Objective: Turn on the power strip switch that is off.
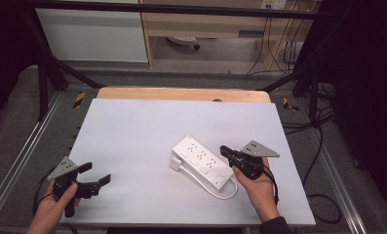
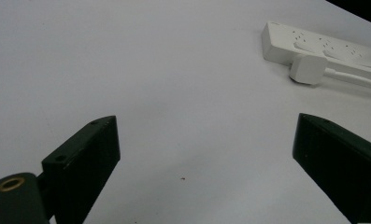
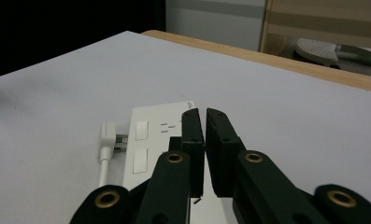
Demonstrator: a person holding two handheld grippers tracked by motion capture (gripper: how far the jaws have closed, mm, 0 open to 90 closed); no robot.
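Hands sit low in the high view: left claw [image 1: 94, 175] gapes, empty, at lower left; right claw [image 1: 226, 151] is closed on nothing, beside the strip [image 1: 202, 161] lying mid-frame on the worktop [image 1: 132, 131]. Plug [image 1: 175, 163] lies unplugged alongside; work looks barely begun.

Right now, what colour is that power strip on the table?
White power strip, clearest in the high view.
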